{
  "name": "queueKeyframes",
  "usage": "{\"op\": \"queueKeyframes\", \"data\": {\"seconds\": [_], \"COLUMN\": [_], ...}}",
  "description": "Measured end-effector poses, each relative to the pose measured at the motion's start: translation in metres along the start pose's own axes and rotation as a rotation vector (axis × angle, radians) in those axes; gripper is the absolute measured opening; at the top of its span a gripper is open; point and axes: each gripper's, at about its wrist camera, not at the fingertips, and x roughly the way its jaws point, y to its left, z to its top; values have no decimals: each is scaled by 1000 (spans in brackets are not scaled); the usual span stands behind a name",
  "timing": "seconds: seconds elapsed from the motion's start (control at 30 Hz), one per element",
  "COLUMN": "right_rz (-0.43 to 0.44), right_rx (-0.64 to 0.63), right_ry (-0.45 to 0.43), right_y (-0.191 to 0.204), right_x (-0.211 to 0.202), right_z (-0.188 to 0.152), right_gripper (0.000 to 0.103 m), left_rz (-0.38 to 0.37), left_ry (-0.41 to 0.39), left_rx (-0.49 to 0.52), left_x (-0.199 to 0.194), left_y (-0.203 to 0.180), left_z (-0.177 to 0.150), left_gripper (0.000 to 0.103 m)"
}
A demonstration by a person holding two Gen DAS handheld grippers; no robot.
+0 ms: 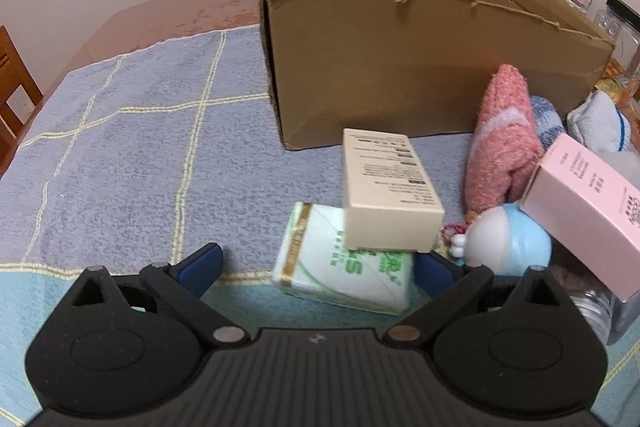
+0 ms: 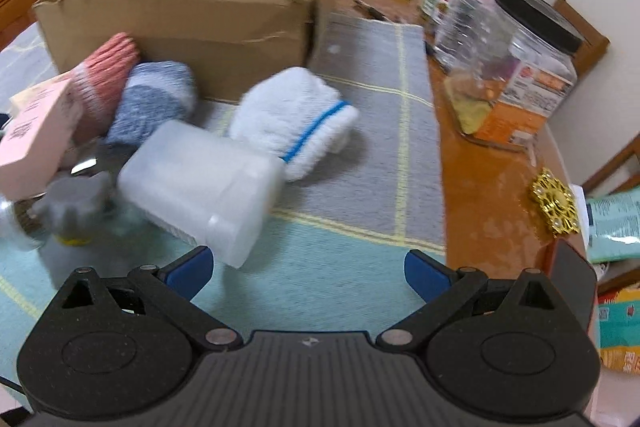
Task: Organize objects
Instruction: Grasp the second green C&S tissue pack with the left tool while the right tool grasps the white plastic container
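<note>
The left tool (image 1: 316,267) is held wide apart, with nothing between its blue tips; a green and white packet (image 1: 344,267) is seen lying flat on the desk just ahead of it, close to the right tip, its long side slanting across the gap; a cream box (image 1: 388,191) rests on the packet's far end. The right tool (image 2: 308,269) is also spread apart and empty; a cloudy plastic jar (image 2: 200,183) lies on its side ahead and to its left, its long side pointing back toward the left tip. The cardboard box (image 1: 400,67) is found farther ahead of both tools; the packet is judged nearest to the left tool.
</note>
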Motion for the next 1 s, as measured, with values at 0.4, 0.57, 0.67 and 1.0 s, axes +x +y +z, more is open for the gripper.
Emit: {"op": "queueKeyframes", "data": {"seconds": [0.4,0.57,0.67,1.0], "right_rz": [117,134,117,69], "right_rx": [121,130,129,136], "right_ry": [-12,29,60,116], "right_y": [11,32,36,20], "right_x": [-3,12,21,23], "right_z": [43,55,54,42], "right_gripper": [103,103,103,103], "left_rz": [-17,-28,-28,-51], "left_ry": [-3,-6,-7,-35], "left_rx": [19,32,40,88], "left_x": [-4,-4,-6,-14], "left_y": [-4,-4,-3,-8], "left_z": [-2,-2,-4,-8], "left_gripper": [100,100,100,83]}}
